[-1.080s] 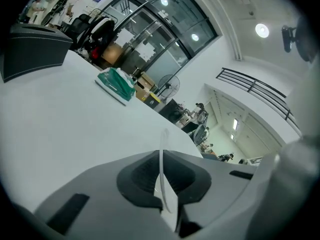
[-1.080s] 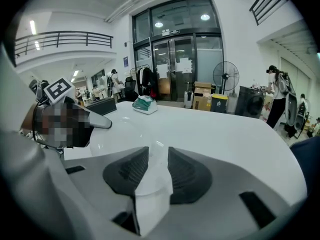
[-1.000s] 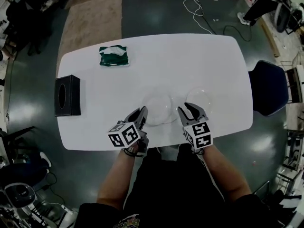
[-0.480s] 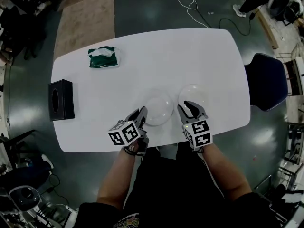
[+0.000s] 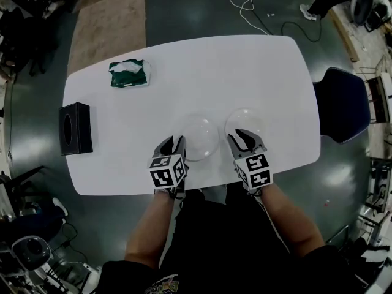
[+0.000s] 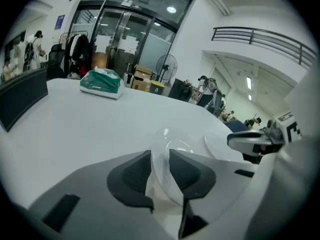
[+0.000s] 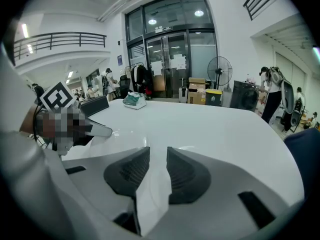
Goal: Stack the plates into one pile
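Since both look thin, stiff and slick, the near rims are the hold. Left gripper [image 5: 173, 143], jaws just opening, straddles the rim of left plate [image 5: 199, 133] without pinching; right gripper [image 5: 246, 138], jaws just closing yet apart, sits at right plate [image 5: 245, 120]

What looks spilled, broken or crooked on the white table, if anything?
Nothing stands out. The left plate and the right plate, both clear, sit whole and side by side on the white table, with no spill around them. The green tissue pack and the black box rest farther off.
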Motion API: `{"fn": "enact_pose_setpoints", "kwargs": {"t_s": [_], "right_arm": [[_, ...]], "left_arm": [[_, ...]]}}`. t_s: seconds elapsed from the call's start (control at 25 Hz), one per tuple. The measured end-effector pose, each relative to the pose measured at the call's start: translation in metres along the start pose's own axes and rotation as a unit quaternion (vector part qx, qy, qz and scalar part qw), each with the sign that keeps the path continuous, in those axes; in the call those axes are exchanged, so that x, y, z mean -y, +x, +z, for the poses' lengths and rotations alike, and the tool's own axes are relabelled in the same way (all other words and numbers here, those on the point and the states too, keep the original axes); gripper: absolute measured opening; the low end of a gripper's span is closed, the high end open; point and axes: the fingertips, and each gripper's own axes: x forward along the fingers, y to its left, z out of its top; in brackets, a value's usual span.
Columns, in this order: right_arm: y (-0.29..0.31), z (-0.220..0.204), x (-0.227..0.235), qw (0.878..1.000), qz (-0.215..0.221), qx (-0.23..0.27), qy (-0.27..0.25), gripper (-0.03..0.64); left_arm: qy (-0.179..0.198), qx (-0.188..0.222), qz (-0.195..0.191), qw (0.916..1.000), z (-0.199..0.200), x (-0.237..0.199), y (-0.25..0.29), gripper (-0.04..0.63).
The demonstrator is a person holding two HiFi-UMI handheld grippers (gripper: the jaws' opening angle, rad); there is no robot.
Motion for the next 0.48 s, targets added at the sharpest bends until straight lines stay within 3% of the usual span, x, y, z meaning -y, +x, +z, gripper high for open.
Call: {"fn": "enact_pose_setpoints", "kwargs": {"t_s": [0.12, 0.32, 0.48], "right_arm": [[-0.001, 0.0, 0.003, 1.0, 0.001, 0.0, 0.001, 0.12], [-0.008, 0.0, 0.01, 1.0, 0.001, 0.003, 0.002, 0.12], [-0.015, -0.006, 0.023, 1.0, -0.006, 0.003, 0.004, 0.12]], "left_arm": [[0.032, -0.011, 0.026, 0.9991, -0.006, -0.003, 0.003, 0.121], [0.038, -0.012, 0.045, 0.9982, -0.014, -0.005, 0.004, 0.131], [0.054, -0.006, 0.056, 0.997, -0.015, -0.002, 0.004, 0.175]]}}
